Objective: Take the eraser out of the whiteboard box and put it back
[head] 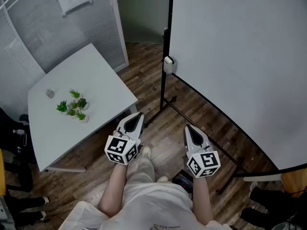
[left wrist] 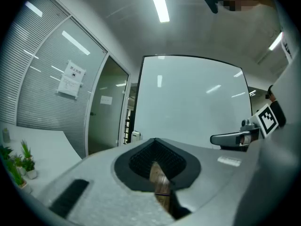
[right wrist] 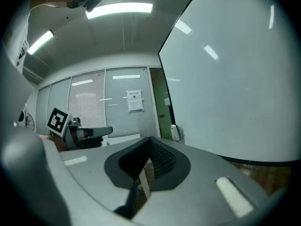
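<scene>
**Desk:** What have you got in the hand-held grippers right now?

**Me:** Nothing in either one. On my left hand-held gripper (head: pixel 138 115) the jaws are pressed together, pad against pad, with no object between them. My right hand-held gripper (head: pixel 188 128) is closed just as tightly, and it is empty too. I hold both level, side by side in front of the body and a little apart. Their tips point towards the whiteboard (head: pixel 240 56).

**Desk:** And the eraser?

**Me:** I can't pick the eraser out on its own. What I do see is the whiteboard box (head: pixel 168 65), a small white case. It is fixed to the black upright (head: pixel 165 87) at the board's left edge. It is ahead of both grippers and well apart from them, and neither gripper touches it. Each gripper view also shows it as a small pale shape at the edge of the board.

**Desk:** Anything else nearby?

**Me:** There's a white tabletop (head: pixel 96 75) to my left, with its near corner close to the left gripper. It carries a cluster of little green plants (head: pixel 74 104) and, just beside them, a small grey object (head: pixel 50 94) too small to name. A wood floor (head: pixel 158 143) lies under everything.
</scene>
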{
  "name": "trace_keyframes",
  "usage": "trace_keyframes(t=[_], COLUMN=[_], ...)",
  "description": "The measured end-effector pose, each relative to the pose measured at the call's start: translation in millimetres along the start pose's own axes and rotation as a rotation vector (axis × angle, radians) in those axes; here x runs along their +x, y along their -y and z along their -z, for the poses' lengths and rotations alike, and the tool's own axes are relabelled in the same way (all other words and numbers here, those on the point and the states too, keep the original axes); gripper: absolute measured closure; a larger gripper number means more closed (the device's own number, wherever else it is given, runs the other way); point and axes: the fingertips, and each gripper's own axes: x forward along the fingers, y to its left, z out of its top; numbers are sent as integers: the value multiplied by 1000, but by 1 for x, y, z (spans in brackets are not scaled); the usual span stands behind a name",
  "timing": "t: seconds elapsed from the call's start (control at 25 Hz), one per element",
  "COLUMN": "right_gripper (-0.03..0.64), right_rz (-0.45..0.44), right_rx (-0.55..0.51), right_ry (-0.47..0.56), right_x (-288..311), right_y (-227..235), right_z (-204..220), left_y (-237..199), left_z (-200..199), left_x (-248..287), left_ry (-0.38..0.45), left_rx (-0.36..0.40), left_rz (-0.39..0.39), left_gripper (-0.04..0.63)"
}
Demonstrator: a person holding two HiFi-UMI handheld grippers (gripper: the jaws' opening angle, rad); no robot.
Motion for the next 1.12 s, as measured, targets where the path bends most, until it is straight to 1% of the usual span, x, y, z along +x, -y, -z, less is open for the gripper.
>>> trace_keyframes(t=[0.36, 0.48, 0.52, 0.56, 0.6, 0.64, 0.68, 0.72, 0.76, 0.84, 1.04, 1.12], right_gripper=[606, 606, 604, 604, 547, 464, 407, 375, 354, 348, 347, 347], right_rz=[-9, -6, -7, -11, -15, -16, -12, -6, 0, 6, 2, -3], right_rx=[-17, 8, 25, 41, 55, 64, 67, 67, 67, 73, 120, 121], right_ry=[0, 19, 23, 21, 16, 7, -1, -7, -10, -10, 26, 25], right_x=[-8, -12, -12, -12, -11, -10, -8, -5, -2, 4, 27, 40], right_y=[2, 7, 9, 11, 13, 15, 17, 20, 22, 27, 43, 52], right_z=[0, -2, -2, -2, 0, 1, 3, 4, 5, 7, -3, -7], left_y=[10, 13, 13, 14, 15, 15, 15, 14, 13, 7, -9, -15], left_z=[1, -1, -1, -1, -1, 0, 0, 0, 1, 5, 12, 12], left_x=[3, 6, 8, 10, 13, 17, 20, 23, 26, 34, 63, 82], left_ry=[6, 20, 26, 28, 27, 25, 22, 18, 14, 7, 0, -4], left_rx=[1, 2, -15, -44, -79, -108, -122, -125, -123, -125, -144, -148], left_rz=[3, -6, -5, 1, 10, 19, 24, 25, 24, 18, 16, 22], left_gripper=[595, 594, 572, 503, 437, 360, 307, 274, 255, 242, 241, 242])
